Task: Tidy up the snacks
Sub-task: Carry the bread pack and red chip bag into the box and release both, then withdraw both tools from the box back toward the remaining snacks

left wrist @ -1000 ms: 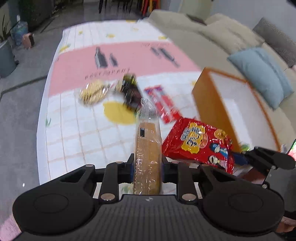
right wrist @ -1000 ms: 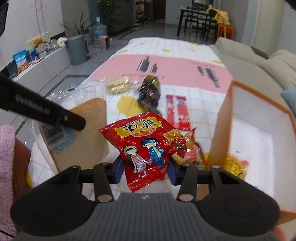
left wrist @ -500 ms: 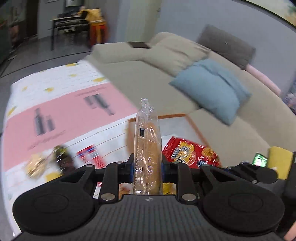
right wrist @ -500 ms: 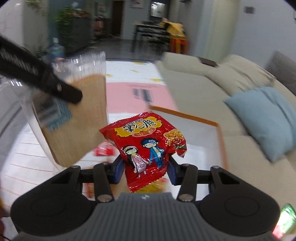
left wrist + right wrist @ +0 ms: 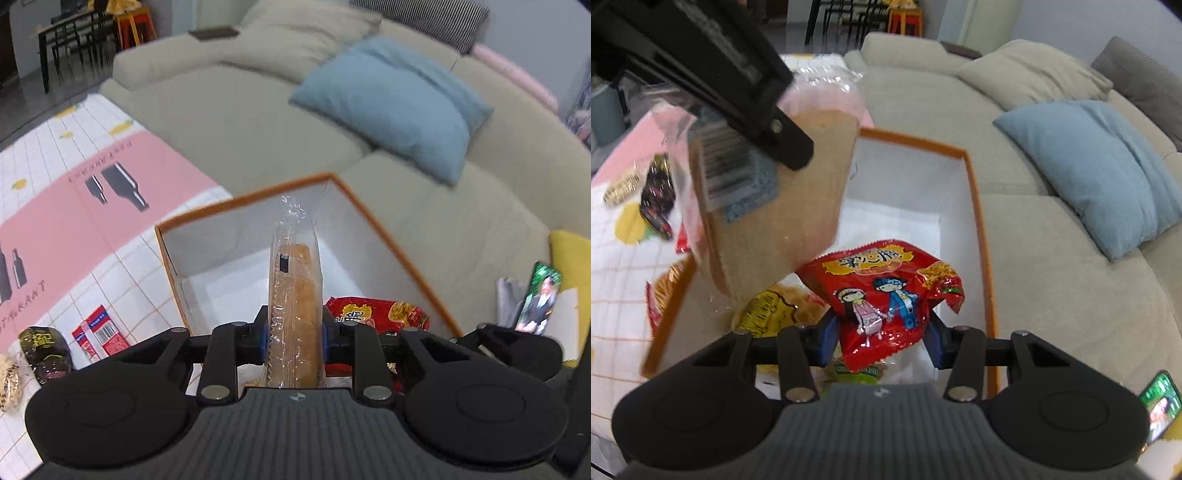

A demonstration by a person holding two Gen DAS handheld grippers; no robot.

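My left gripper (image 5: 294,338) is shut on a clear-wrapped brown bread pack (image 5: 294,295), held upright over the orange-rimmed white box (image 5: 373,225). My right gripper (image 5: 881,338) is shut on a red snack bag with cartoon children (image 5: 882,291), held over the same box (image 5: 977,206). The bread pack (image 5: 779,206) and the left gripper's finger show at the upper left of the right wrist view. A yellow snack bag (image 5: 772,310) lies inside the box. The red bag also shows in the left wrist view (image 5: 376,314).
Loose snacks lie on the pink-and-white mat: a dark packet (image 5: 46,354), a red-and-white pack (image 5: 98,332), a yellowish one (image 5: 7,384). A beige sofa (image 5: 258,110) with a blue cushion (image 5: 395,103) stands behind the box. A lit phone (image 5: 1158,404) lies at the right.
Both grippers have swung right from the mat with their snacks and now hang over the open box. Their grips are unchanged.
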